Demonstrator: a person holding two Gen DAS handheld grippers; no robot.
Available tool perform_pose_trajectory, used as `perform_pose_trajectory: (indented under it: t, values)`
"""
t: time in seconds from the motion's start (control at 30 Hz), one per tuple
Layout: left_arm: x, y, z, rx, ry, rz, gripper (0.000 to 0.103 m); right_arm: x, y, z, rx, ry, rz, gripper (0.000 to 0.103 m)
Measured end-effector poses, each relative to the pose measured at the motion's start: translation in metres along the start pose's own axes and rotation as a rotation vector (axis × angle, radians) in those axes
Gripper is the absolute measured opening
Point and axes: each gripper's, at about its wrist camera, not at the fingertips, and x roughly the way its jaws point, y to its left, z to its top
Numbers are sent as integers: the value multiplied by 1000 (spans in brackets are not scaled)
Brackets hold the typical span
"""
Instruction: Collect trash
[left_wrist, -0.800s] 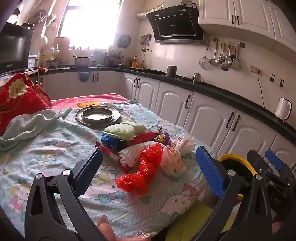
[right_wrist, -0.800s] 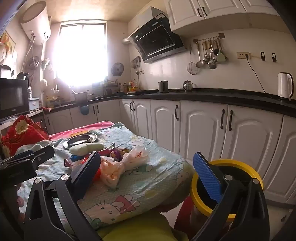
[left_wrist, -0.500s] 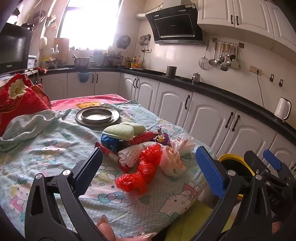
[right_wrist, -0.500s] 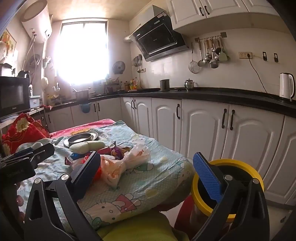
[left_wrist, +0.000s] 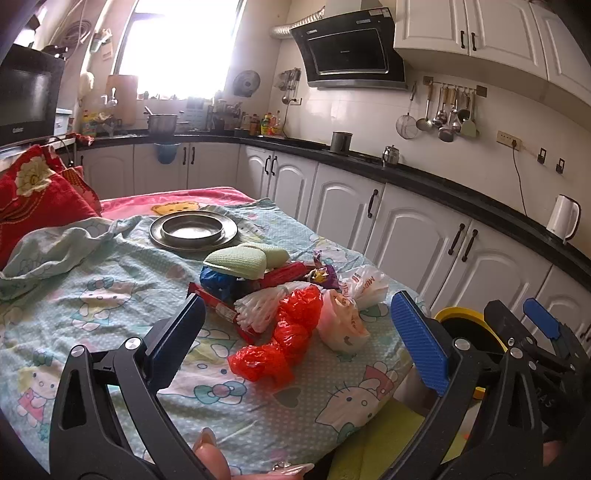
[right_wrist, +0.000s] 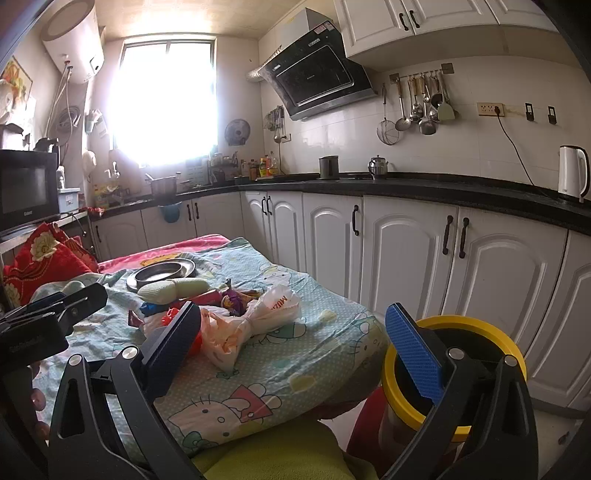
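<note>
The left gripper (left_wrist: 297, 338) fills the lower part of its view with its jaws spread wide and nothing between them. Its blue pads (left_wrist: 419, 345) frame the trash pile lying on the cartoon-print cloth (left_wrist: 110, 295) at frame centre.

The pile is bunched together. A crumpled red bag (left_wrist: 284, 339) lies lowest, just above the gap between the pads. Touching its right side is a knotted pale bag (left_wrist: 341, 323), and above that a white printed bag (left_wrist: 365, 284). A bundle of white sticks (left_wrist: 258, 308) lies left of the red bag, with a red wrapper (left_wrist: 214, 301) running along its left edge. Higher up sit a blue wrapper (left_wrist: 218, 278), a purple wrapper (left_wrist: 325, 273) and a long red packet (left_wrist: 284, 273). A green cloth (left_wrist: 240, 260) rests on top of the blue wrapper. Above the pile, apart from it, a metal dish (left_wrist: 192, 230) sits on the cloth.

A yellow-rimmed bin (left_wrist: 461, 317) shows at right of the left view, beyond the cloth's edge. The right gripper (left_wrist: 543, 328) appears in front of it at the far right.

In the right view, the right gripper (right_wrist: 291, 339) is likewise wide open and holding nothing. Its left pad overlaps the red bag (right_wrist: 170, 315), while the pale bag (right_wrist: 225, 339) and the white printed bag (right_wrist: 277, 304) lie in the gap at centre. The bin (right_wrist: 480, 326) stands at lower right, partly behind the right pad (right_wrist: 413, 354). The left gripper (right_wrist: 55, 306) enters at the left edge.
</note>
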Motion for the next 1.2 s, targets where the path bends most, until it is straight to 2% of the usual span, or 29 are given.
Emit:
perform_pose_trajectory:
  t: [1.2]
  values:
    - [-3,-2,-2,-5,4,-10,92,1,0,-2,-2,4,0,97]
